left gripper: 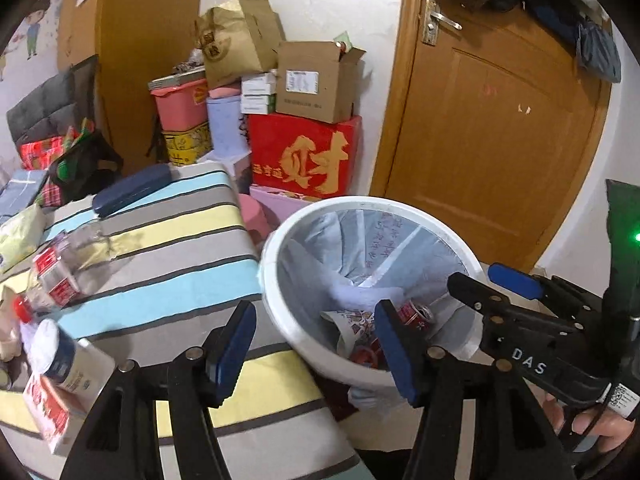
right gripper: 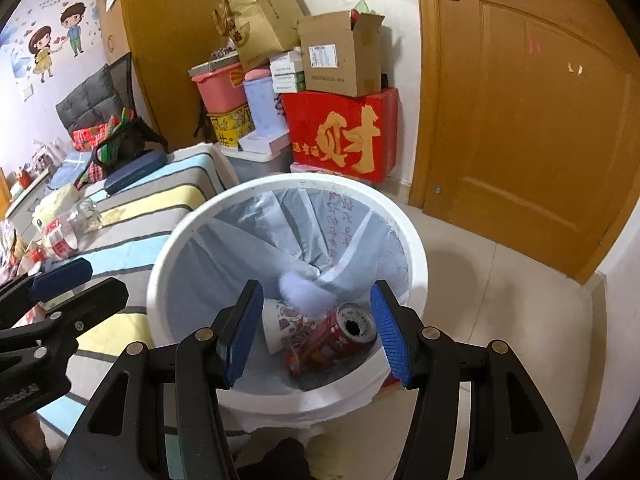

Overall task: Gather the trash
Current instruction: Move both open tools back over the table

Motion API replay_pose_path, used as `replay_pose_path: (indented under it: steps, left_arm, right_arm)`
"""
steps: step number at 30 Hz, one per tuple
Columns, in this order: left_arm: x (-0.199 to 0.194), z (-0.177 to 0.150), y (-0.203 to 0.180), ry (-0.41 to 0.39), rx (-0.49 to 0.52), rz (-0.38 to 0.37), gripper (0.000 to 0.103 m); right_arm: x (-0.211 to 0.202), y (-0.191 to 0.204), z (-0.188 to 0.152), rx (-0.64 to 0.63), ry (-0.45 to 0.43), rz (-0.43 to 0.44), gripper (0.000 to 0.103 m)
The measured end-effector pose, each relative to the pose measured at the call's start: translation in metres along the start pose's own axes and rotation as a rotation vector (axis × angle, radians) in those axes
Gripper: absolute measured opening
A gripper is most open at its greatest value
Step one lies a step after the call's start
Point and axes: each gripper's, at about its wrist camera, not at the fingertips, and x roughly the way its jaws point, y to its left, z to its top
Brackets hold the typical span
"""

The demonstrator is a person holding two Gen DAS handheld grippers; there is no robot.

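A white trash bin (right gripper: 416,248) with a blue liner stands on the floor beside a striped bed. Inside lie a red can (right gripper: 340,336), a paper cup (right gripper: 276,326) and a blurred white wad (right gripper: 304,290). My right gripper (right gripper: 316,330) is open and empty over the bin. My left gripper (left gripper: 316,352) is open and empty at the bin's left rim (left gripper: 272,256). On the bed lie a crushed plastic bottle (left gripper: 60,272), a white bottle (left gripper: 56,352) and a red-and-white carton (left gripper: 52,404).
The striped bed (left gripper: 168,248) fills the left. Stacked boxes, with a red box (right gripper: 340,136), stand against the far wall. A wooden door (right gripper: 540,112) is on the right. A dark blue case (left gripper: 132,188) lies on the bed. Tiled floor (right gripper: 500,320) lies right of the bin.
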Motion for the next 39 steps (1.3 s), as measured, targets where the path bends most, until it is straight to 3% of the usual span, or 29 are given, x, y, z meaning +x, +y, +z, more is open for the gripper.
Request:
replay_pose_path:
  steps: [22, 39]
  left_arm:
    - [-0.092, -0.032, 0.06, -0.113, -0.097, 0.122, 0.061]
    - [-0.135, -0.077, 0.151, -0.13, -0.259, 0.25, 0.063]
  right_arm:
    - [-0.033, 0.058, -0.012, -0.033, -0.111, 0.098, 0.057]
    - [-0.025, 0.122, -0.023, -0.136, -0.098, 0.22, 0.057]
